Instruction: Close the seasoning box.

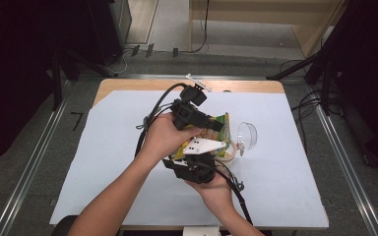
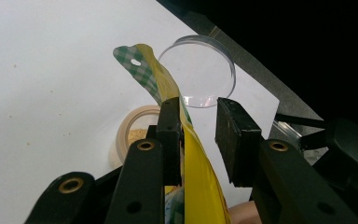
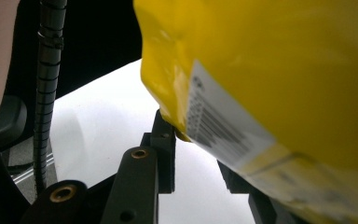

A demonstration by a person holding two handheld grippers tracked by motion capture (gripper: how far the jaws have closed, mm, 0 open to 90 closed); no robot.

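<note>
- Wooden bench (image 1: 256,86) covered by a white sheet (image 1: 128,162); the work takes place at the middle of the sheet.
- Yellow plastic snack pouch with a green-and-white checked top edge (image 2: 145,70): held up above the sheet between the two tools, top edge tilted toward the far side. In the high view the pouch (image 1: 215,129) sits between the person's hands.
- Left hand-held gripper (image 2: 199,135): jaws stand moderately apart. The upper part of the pouch passes between them and lies against the left-hand pad (image 2: 171,135); a clear gap remains to the other pad, so the pouch is touched, not clamped. In the high view this tool (image 1: 197,118) is above the pouch.
- Right hand-held gripper (image 3: 191,154): the yellow underside of the pouch, bearing a white barcode label (image 3: 223,126), covers the jaw tips. Whether they are closed on the pouch cannot be told.
- Clear round plastic lid (image 2: 198,72): on the sheet just beyond the pouch.
- Small round beige cup holding tan granules (image 2: 137,133): on the sheet directly below the pouch, near the lid.
</note>
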